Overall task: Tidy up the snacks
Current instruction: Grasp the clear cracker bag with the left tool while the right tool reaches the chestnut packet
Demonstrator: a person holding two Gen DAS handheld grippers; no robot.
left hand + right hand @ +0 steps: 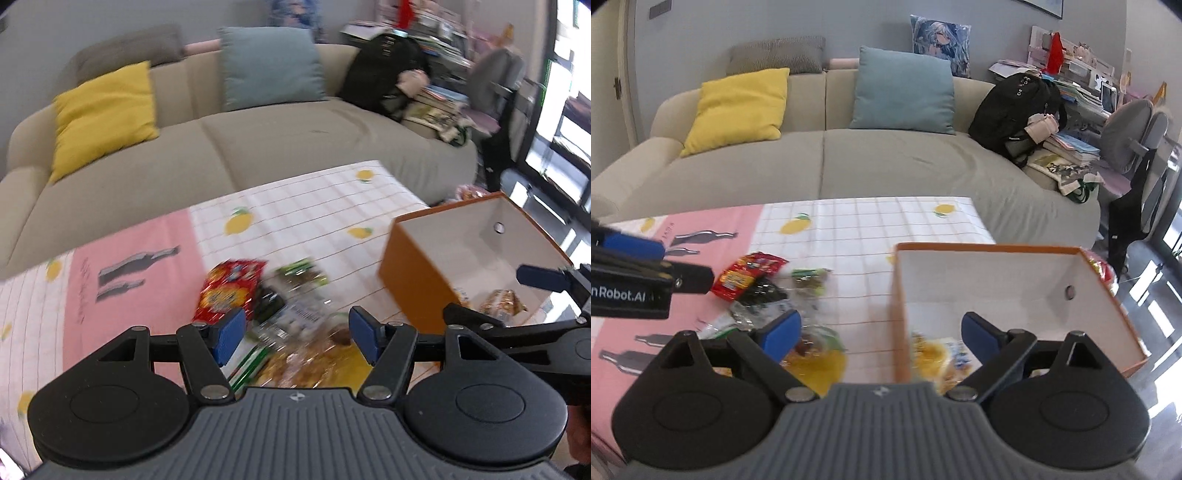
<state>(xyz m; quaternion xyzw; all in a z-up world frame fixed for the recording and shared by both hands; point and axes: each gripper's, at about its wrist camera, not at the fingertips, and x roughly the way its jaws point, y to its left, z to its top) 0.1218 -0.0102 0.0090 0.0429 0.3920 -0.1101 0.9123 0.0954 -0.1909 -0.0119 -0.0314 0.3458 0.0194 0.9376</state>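
A pile of snack packets lies on the table: a red packet (pixel 229 288) (pixel 748 275), a green packet (pixel 303 275) (pixel 810 278), a dark packet (pixel 764 291) and a yellow packet (pixel 317 363) (pixel 816 360). My left gripper (pixel 297 334) is open and empty, just above the yellow packet. An orange box (pixel 413 280) (pixel 1108 295) with white inside stands to the right and holds a couple of snacks (pixel 500 301) (pixel 934 354). My right gripper (pixel 881 334) is open and empty, straddling the box's near left wall.
The table wears a pink and white lemon-print cloth (pixel 849 229). Behind it is a beige sofa (pixel 886 166) with yellow and teal cushions and a black backpack (pixel 1015 110). A grey chair (pixel 1134 136) stands at the right.
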